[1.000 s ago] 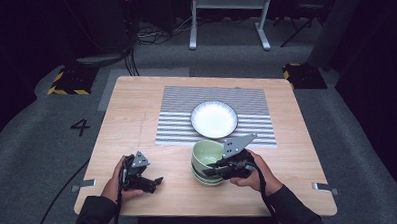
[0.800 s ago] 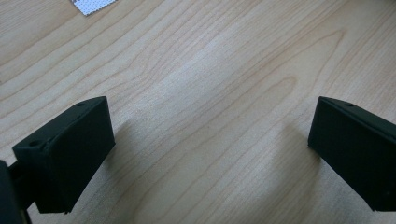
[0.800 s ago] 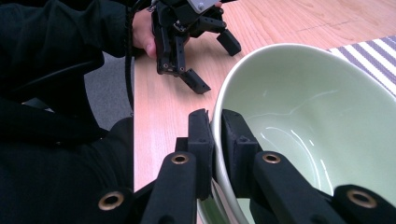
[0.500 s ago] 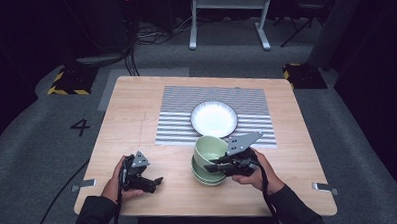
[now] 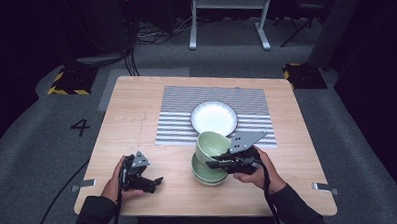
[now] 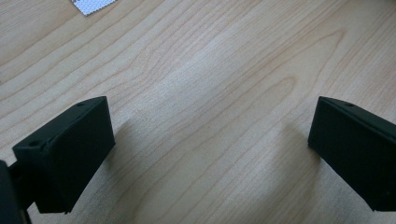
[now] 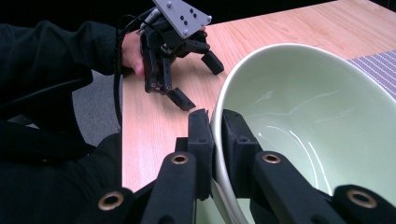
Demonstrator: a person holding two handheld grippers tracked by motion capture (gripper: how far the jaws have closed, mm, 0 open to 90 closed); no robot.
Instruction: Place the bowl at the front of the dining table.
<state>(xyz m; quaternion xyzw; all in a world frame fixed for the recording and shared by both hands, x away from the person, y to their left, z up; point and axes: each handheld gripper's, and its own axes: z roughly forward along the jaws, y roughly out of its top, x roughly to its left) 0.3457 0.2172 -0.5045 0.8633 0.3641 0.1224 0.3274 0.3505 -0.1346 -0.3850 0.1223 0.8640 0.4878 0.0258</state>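
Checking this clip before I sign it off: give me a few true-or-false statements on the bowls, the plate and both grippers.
1. The right gripper pinches the rim of the upper green bowl. True.
2. The left gripper holds a bowl. False: its jaws stand open over bare table.
3. The white plate lies on the striped mat. True.
4. The upper green bowl sits level inside the lower green bowl. False: it is tilted, above it.
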